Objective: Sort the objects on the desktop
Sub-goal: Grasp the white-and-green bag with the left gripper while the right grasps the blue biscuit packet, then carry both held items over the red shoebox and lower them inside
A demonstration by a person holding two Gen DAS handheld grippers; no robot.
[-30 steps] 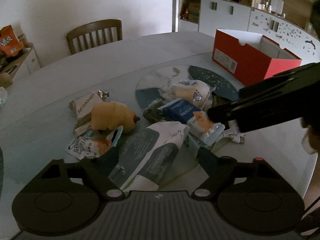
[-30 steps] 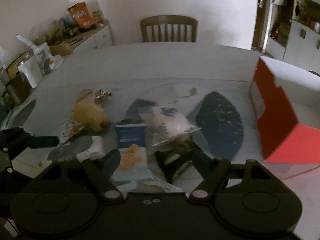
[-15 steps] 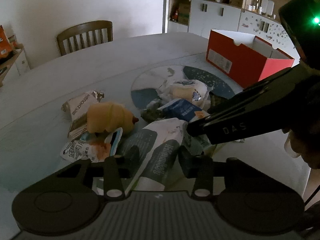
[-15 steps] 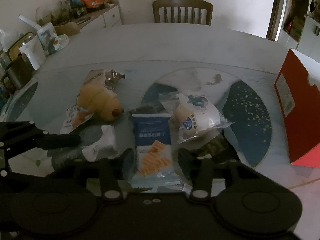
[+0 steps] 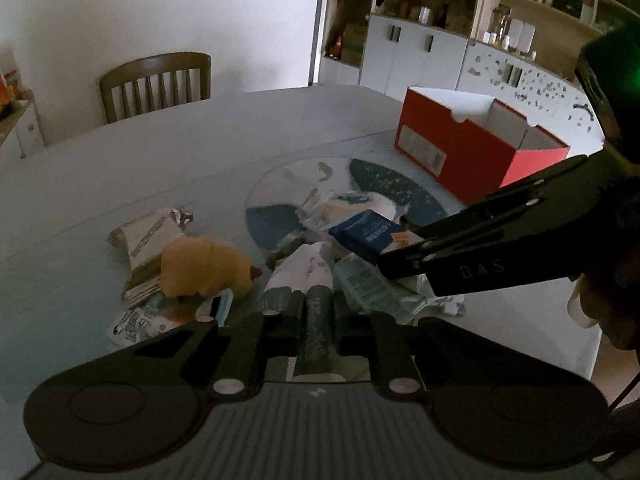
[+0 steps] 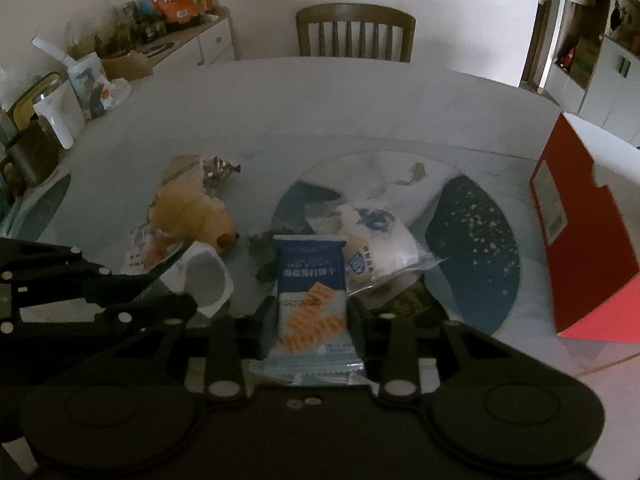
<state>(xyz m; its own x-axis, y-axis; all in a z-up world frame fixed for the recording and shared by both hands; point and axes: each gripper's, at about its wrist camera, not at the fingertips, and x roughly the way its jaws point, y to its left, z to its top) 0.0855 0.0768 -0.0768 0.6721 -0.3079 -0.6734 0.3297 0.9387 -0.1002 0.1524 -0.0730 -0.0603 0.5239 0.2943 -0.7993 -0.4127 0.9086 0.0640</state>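
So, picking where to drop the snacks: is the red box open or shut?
Open. The red box has no lid on top, and its pale inner walls show from above.

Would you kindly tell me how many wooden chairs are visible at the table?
1: a brown slatted wooden chair stands at the far edge of the pale round table. Others may be hidden behind the cameras.

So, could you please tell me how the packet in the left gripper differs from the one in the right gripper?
The grey-and-white packet is pinched into a narrow fold by the left gripper; the blue cracker packet lies flat and wide in the right gripper. It shows orange crackers; the grey one shows only print. Both grippers have just closed on them.
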